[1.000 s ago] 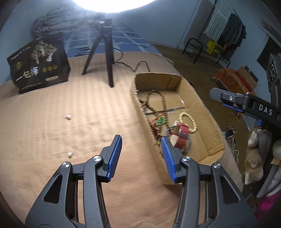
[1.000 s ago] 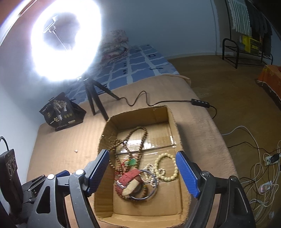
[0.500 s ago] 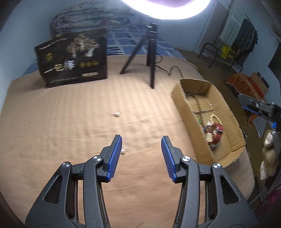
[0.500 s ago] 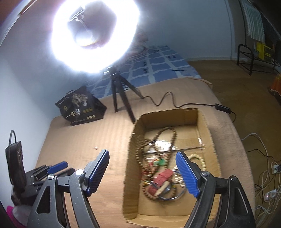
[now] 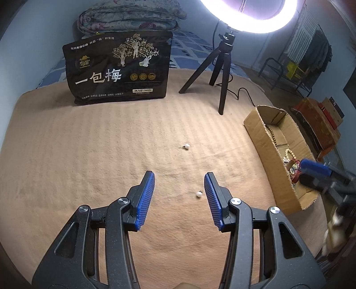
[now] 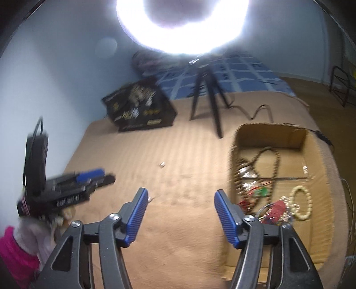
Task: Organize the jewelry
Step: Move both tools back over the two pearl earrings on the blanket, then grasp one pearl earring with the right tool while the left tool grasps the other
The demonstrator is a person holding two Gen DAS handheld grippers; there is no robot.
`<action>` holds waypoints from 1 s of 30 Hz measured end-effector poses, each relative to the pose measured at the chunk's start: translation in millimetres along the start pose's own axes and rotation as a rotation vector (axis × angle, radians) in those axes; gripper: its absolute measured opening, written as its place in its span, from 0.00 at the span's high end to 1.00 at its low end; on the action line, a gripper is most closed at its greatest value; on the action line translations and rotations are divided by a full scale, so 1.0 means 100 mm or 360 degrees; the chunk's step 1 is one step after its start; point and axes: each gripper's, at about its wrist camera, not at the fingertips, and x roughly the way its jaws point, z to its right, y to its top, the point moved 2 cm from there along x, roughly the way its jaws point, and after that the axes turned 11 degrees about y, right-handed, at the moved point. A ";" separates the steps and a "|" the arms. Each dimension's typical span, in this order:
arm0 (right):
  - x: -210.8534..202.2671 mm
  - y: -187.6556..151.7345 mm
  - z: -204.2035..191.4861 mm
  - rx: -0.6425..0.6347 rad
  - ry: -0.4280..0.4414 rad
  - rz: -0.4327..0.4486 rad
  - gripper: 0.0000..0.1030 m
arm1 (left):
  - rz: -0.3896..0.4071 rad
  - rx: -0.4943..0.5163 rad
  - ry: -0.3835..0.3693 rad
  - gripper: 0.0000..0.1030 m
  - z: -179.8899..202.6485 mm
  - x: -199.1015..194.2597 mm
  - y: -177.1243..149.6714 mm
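Two small pearl earrings lie on the tan blanket. The near earring [image 5: 199, 194] sits just inside the right finger of my open, empty left gripper [image 5: 179, 189]. The far earring [image 5: 186, 146] lies further ahead. A cardboard box [image 5: 260, 137] at the right holds bead necklaces, a cream bracelet and a red piece. In the right wrist view the box [image 6: 232, 169] is at the right, with the brown bead necklace [image 6: 269, 160] and cream bracelet [image 6: 301, 204] inside. My right gripper [image 6: 180, 202] is open and empty over the blanket left of the box. The near earring [image 6: 151, 198] lies by its left finger and the far earring [image 6: 162, 164] ahead.
A black snack bag [image 5: 120, 69] stands at the back. A ring light on a black tripod [image 5: 220, 64] stands behind the box, its cable trailing right. Folded bedding [image 5: 129, 15] lies at the back. The bed edge runs just past the box.
Both grippers swung left, away from the box, toward the open blanket. The left gripper now has the near earring between its fingers. The right gripper left the box.
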 end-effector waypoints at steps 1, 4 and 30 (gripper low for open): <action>0.08 -0.05 -0.05 -0.0028 -0.0002 -0.0028 0.48 | -0.0005 0.0009 -0.0007 0.54 -0.02 0.03 0.00; 0.31 -0.18 -0.14 -0.0087 0.0008 -0.0105 0.56 | -0.0019 0.0023 -0.0018 0.54 -0.06 0.10 0.00; 1.42 -0.34 -0.30 -0.0224 0.0038 -0.0219 0.80 | -0.0079 0.0065 -0.0144 0.54 -0.25 0.77 0.15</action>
